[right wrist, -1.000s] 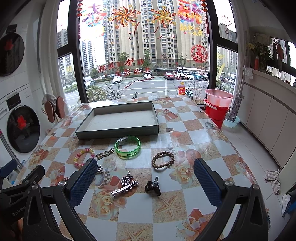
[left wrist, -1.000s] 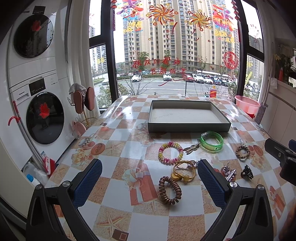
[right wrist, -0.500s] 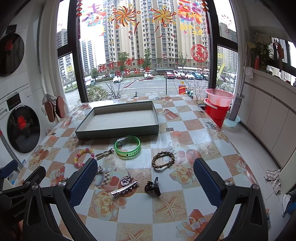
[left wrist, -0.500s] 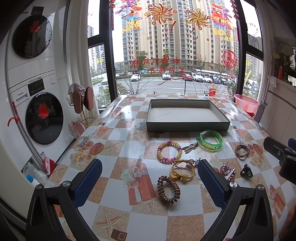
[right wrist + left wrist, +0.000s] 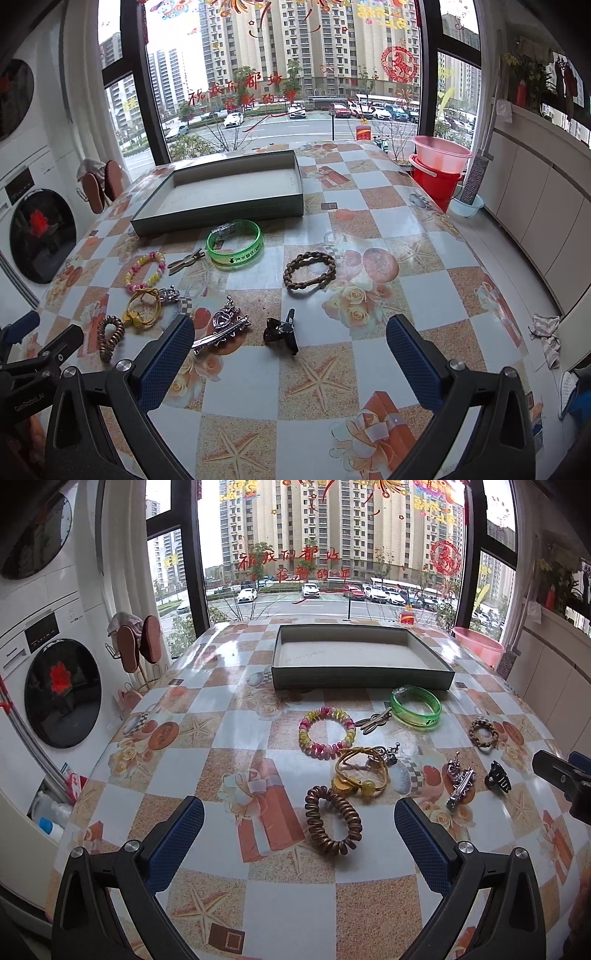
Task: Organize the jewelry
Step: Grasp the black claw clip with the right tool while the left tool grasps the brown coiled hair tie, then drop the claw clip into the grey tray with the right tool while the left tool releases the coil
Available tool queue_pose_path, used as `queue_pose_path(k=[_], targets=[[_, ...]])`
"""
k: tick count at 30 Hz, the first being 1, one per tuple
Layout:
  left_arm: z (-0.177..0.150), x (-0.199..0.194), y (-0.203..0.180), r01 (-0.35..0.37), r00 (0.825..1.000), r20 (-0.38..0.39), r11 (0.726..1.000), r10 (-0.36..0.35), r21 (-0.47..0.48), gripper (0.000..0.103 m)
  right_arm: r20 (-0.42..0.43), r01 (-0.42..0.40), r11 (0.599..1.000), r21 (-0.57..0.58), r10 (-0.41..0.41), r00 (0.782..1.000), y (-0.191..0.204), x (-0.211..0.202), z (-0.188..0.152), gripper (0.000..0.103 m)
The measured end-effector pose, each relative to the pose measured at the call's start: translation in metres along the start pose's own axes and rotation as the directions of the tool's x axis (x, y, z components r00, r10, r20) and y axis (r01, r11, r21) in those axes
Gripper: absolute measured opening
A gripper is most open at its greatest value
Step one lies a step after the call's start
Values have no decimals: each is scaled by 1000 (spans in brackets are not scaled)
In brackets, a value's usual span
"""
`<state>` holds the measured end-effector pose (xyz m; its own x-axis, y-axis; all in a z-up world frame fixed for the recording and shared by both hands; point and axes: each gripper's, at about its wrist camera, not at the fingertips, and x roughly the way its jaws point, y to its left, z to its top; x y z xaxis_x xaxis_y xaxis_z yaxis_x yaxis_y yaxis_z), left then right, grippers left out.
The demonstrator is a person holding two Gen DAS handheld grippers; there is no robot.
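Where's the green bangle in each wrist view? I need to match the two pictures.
Left wrist view: the green bangle lies right of centre, just in front of the tray's near right corner.
Right wrist view: the green bangle lies left of centre, just in front of the tray's near wall.
Shared landmark: the grey tray, directly behind the bangle in both.

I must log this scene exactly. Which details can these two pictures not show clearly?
- Left view: the right tool is cut off by the frame edge.
- Right view: the brown coil hair tie is partly hidden behind the left tool.
- Both views: print on the green bangle is too small to read.
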<state>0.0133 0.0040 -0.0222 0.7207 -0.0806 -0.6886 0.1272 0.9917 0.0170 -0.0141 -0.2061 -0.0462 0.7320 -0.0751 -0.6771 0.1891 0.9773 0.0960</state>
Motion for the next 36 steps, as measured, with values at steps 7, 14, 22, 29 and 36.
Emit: queue_pose_path(k=[7, 14, 22, 29, 36], targets=[[-3, 28, 7, 18, 994, -104, 999, -20, -26, 103, -141, 40, 999, -25, -43, 989, -16, 29, -8, 103], [-1, 49, 0, 41, 986, -158, 999, -44, -20, 103, -227, 23, 997, -69, -38, 973, -11, 57, -9, 103], [-3, 63, -5, 35, 980, -198, 999, -35, -2, 80, -257, 5, 996, -90, -28, 966, -1, 78, -4, 100], [-1, 60, -9, 67, 981, -184, 998, -63, 15, 48, -250, -7, 995, -96, -17, 968, 3, 83, 4, 75], [0, 55, 1, 140, 973, -181, 989, -147, -51, 38, -239, -46, 996, -82, 25, 971, 2, 78, 8, 27]])
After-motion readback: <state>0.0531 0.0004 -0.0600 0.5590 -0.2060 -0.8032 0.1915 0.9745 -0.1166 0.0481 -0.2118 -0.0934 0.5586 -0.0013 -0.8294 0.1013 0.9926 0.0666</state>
